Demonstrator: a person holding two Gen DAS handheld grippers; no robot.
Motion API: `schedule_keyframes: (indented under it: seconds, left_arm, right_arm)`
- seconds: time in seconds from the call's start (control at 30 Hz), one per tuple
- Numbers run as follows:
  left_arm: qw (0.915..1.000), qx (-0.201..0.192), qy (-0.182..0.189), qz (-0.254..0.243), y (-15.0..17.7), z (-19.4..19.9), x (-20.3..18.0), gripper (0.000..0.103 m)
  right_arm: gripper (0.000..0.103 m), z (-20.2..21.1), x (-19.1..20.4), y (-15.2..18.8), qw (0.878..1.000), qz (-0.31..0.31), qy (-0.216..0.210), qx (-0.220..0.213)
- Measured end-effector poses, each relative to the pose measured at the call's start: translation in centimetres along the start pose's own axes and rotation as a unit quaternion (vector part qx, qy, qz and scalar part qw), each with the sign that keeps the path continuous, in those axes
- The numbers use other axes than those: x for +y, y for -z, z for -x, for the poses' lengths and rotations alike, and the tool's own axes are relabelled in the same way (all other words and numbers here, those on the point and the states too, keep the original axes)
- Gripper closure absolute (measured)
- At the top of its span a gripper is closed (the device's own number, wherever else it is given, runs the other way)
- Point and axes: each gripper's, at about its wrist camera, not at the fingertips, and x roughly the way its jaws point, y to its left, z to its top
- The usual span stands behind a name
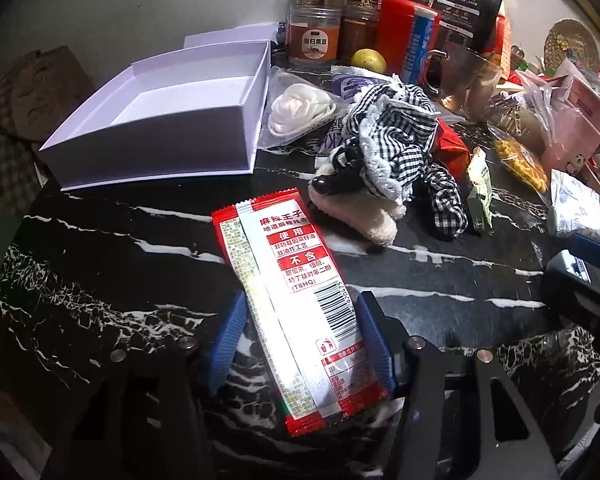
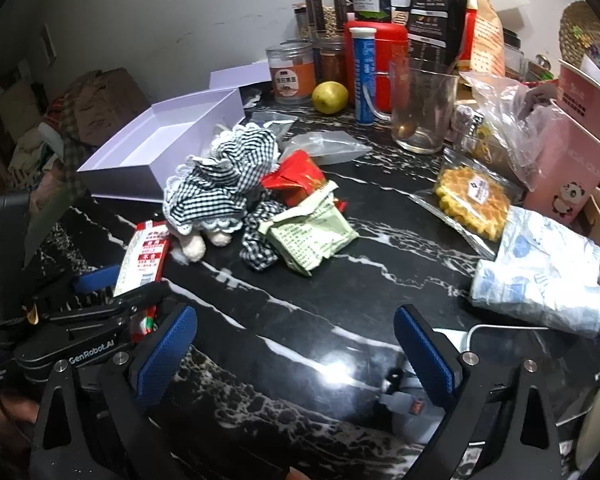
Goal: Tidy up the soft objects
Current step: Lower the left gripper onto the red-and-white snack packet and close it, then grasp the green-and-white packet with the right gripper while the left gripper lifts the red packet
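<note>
Red-and-white foil, the snack sachet [image 1: 290, 300] sits pinched in the left claw [image 1: 298, 344] just above the marble worktop [image 1: 100, 264], the right claw [image 2: 296, 356] gapes wide and empty, so the pick-up appears done and carriage to the open white box [image 1: 160, 136] should follow.

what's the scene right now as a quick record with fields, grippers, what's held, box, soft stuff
left gripper: closed on the red and white snack packet, held just above the black marble counter
right gripper: open, holding nothing, over bare counter
white box: open, nothing visible inside, at the back left
soft pile: plush toy in a checked dress lying beside the box
near pile: green packet, red wrapper
right side: waffle in a clear bag, tissue pack
</note>
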Motion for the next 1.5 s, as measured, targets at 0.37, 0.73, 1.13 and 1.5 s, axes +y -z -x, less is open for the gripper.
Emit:
schedule_keyframes:
  seconds: [0.37,0.73,1.13,1.5]
  left_arm:
    - [1.0,0.008,0.005,-0.001,0.0,0.0,0.9,0.049]
    - [0.9998,-0.003,-0.014,-0.013,-0.6,-1.0,0.4,0.049]
    - [0.9991,-0.032,0.019,0.018,-2.2,0.8,2.1,0.055]
    - [0.9981,-0.049,0.029,0.023,-4.5,1.8,2.6,0.055]
  right_arm:
    - [0.003,-0.7,1.1,-0.4,1.0,0.009,-0.003,0.002]
    - [0.004,-1.6,0.5,-1.2,1.0,0.004,0.007,0.003]
    - [0.015,-3.8,-1.2,-3.3,0.999,-0.033,0.004,0.006]
    - [0.031,-6.1,-2.3,-5.6,0.997,-0.08,0.021,0.004]
